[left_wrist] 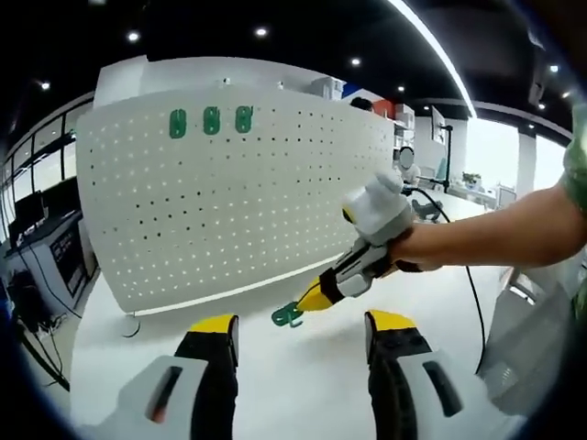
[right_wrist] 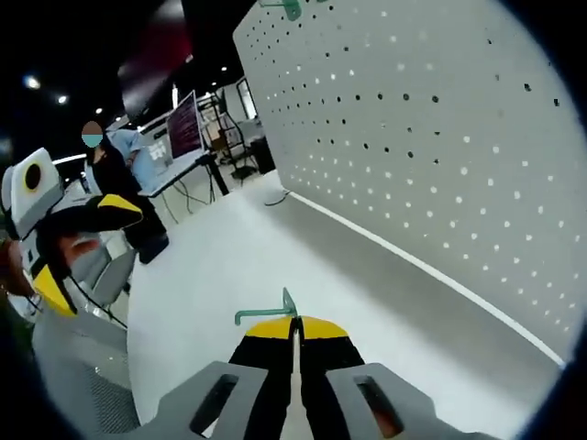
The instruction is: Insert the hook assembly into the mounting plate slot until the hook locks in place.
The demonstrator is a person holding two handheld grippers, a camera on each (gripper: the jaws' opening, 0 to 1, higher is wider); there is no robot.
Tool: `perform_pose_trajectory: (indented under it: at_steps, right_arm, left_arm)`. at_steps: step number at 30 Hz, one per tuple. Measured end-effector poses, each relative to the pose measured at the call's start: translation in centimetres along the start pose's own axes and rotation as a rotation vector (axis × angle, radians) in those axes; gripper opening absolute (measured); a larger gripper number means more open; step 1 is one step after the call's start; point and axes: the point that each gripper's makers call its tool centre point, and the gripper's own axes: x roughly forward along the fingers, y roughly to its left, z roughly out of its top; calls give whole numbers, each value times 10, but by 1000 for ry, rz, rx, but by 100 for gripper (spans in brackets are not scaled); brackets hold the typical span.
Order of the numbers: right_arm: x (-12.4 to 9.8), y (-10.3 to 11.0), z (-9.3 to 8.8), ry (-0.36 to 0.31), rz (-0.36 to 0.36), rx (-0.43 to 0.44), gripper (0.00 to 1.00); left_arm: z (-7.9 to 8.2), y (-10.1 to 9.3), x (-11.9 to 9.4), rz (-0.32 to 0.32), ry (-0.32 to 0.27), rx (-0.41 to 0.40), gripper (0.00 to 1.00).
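the right gripper (right_wrist: 295, 332) is pinching a green hook (right_wrist: 268, 312) near the pegboard (left_wrist: 229, 202); the left gripper (left_wrist: 303, 335) is hanging wide open, empty; no readable writing.

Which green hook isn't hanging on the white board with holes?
The green hook pinched in the right gripper, low down over the white table. The other three green hooks sit in a row near the top of the pegboard.

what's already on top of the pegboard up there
Three green hooks sit in a row near the top of the white pegboard. How they lock into the holes behind is hidden.
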Motion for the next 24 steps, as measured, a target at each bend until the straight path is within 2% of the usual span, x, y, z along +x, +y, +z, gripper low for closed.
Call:
perform_pose_trajectory:
  at_steps: [11, 18, 24]
  right_arm:
    - [-44, 22, 28, -12, 17, -49, 0]
    - [-76, 36, 46, -30, 18, -49, 0]
    - [-93, 50, 54, -25, 9, -68, 0]
  left_arm:
    - [23, -17, -5, -65, -49, 95, 54]
    - [41, -28, -9, -92, -84, 147, 53]
    - [54, -38, -13, -110, -108, 234, 51]
